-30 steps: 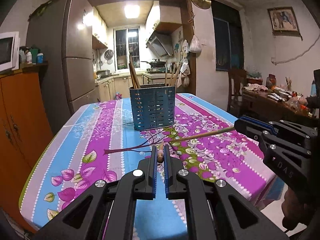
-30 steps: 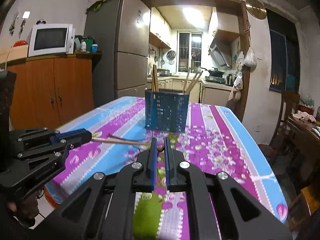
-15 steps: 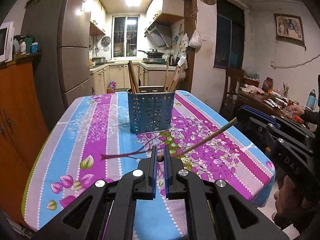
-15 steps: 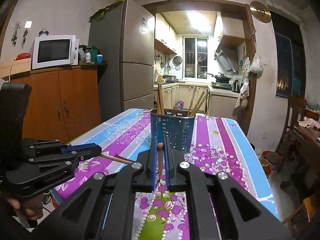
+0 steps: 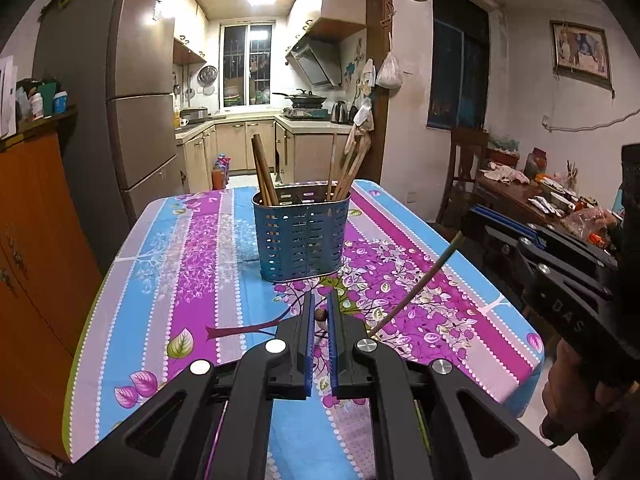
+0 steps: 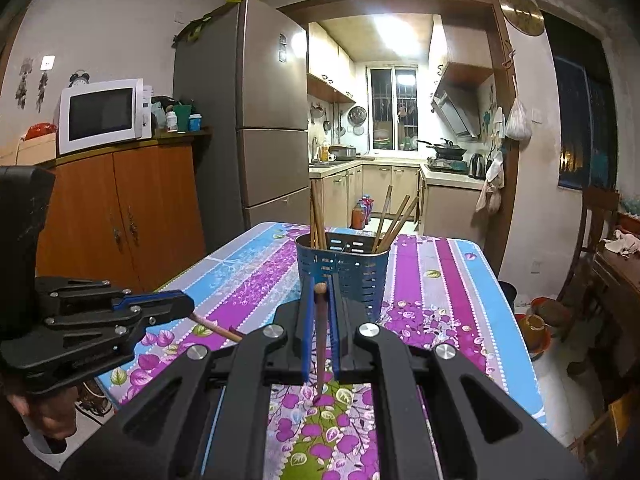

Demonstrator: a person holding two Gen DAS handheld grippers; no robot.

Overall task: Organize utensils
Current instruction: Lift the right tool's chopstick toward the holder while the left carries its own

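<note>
Two chopsticks, one clamped in each of my grippers; I should tip them upright over the holder.

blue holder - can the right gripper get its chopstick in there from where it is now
Probably yes: the blue holder stands just ahead of the right gripper, open-topped, nothing between. The right gripper's chopstick still needs lifting over the rim.

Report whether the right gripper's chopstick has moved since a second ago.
Yes, upward. Left wrist view: the chopstick had its gripped end at the base of the blue holder; now it is beside the holder's middle.
</note>
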